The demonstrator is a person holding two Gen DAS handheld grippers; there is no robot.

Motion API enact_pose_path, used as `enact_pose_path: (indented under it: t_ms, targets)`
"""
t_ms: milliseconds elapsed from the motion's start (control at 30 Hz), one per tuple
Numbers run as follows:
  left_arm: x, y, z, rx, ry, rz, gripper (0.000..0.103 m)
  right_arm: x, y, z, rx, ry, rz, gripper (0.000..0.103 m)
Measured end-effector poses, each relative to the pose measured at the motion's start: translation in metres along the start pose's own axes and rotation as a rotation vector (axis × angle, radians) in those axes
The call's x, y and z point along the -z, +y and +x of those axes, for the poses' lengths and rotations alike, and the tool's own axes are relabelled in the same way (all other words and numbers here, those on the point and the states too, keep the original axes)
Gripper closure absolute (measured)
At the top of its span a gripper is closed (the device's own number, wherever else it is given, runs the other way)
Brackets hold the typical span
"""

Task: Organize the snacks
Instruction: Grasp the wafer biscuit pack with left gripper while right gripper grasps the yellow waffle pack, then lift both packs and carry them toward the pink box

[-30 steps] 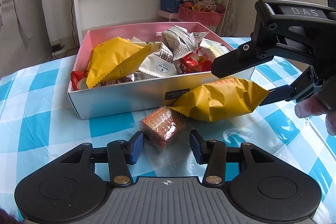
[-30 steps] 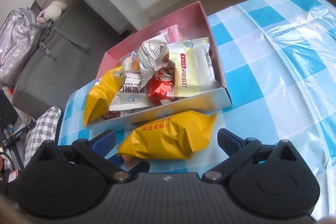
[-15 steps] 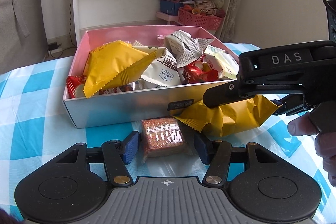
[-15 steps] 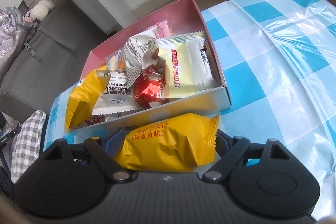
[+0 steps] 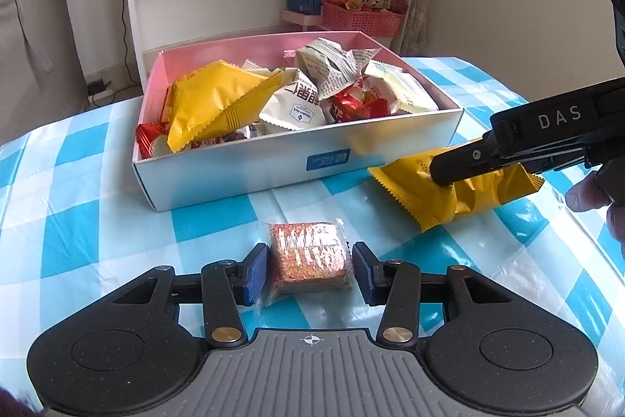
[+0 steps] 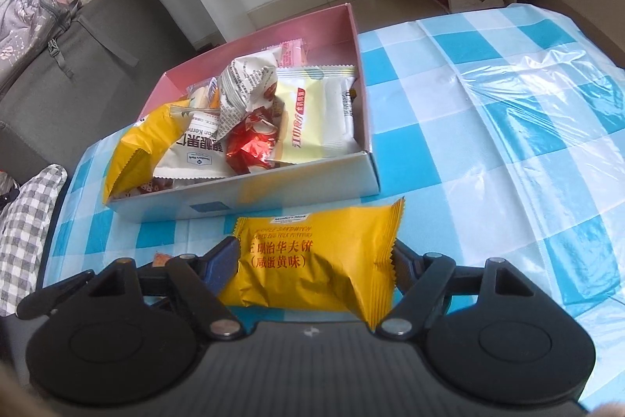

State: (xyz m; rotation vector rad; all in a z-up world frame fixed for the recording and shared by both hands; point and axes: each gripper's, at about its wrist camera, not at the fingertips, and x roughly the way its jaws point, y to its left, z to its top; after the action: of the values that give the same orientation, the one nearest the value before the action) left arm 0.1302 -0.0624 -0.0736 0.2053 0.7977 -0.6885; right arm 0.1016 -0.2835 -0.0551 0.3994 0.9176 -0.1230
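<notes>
- My left gripper point(image 5: 310, 270) straddles the brown cake point(image 5: 308, 255) on the cloth point(image 5: 97, 229). Its jaws have just been closing and the blue pads point(image 5: 256, 274) now stand right at the wrapper's sides. I cannot tell whether they press yet.
- My right gripper point(image 6: 316, 262) has the yellow pack point(image 6: 316, 256) between its jaws, which have also just been closing. Both pads meet the pack's ends and the foil looks creased there, so I judge it gripped, still about half open on a wide item.
- The yellow pack sits just in front of the box point(image 5: 242, 174), near its right corner. The cake lies nearer me, apart from the box wall.
- The box is already heaped with packs, with most free room toward the back, by the pink wall point(image 5: 234, 47).
- Step in hand, as I judge it: secure both grips, then lift.
- For the cake: close until the wrapper stops slipping, no harder. It looks brittle and could crumble.
- For the yellow pack: squeeze gently. The air-filled foil may pop or squirt out.
- Lift each clear of the front wall before moving over the box, and keep the two grippers apart to avoid a knock.
</notes>
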Motion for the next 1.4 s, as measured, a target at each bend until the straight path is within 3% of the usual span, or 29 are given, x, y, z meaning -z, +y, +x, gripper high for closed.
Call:
enact_pose_path:
  t_ms: [367, 467, 533, 700, 867, 1100, 1267, 1400]
  targets:
    - [0.02, -0.005, -0.022, 0.023, 0.014, 0.029, 0.054, 0.013, -0.029, -0.016, 0.005, 0.006, -0.04, 0.025]
    - [0.024, -0.008, -0.024, 0.018, 0.007, 0.056, 0.042, 0.015, -0.031, -0.022, -0.026, 0.006, -0.052, 0.024]
    - [0.023, -0.01, -0.024, 0.015, -0.003, 0.073, 0.032, 0.017, -0.032, -0.026, -0.048, 0.006, -0.064, 0.017]
    - [0.018, -0.013, -0.02, 0.005, 0.026, 0.028, 0.03, 0.02, -0.03, -0.03, -0.074, -0.004, -0.143, 0.013]
    - [0.017, -0.025, -0.017, -0.076, 0.085, -0.014, 0.031, 0.025, -0.025, -0.031, -0.026, -0.025, -0.342, 0.011]
    - [0.015, -0.033, -0.02, -0.082, 0.098, -0.108, 0.036, 0.025, -0.023, -0.034, 0.053, -0.083, -0.596, 0.003]
    - [0.015, -0.035, -0.016, -0.124, 0.088, -0.129, 0.053, 0.029, -0.01, -0.022, 0.07, -0.082, -0.776, 0.003]
    - [0.014, -0.039, -0.014, -0.146, 0.089, -0.107, 0.058, 0.034, -0.002, -0.015, 0.041, -0.072, -0.817, 0.01]
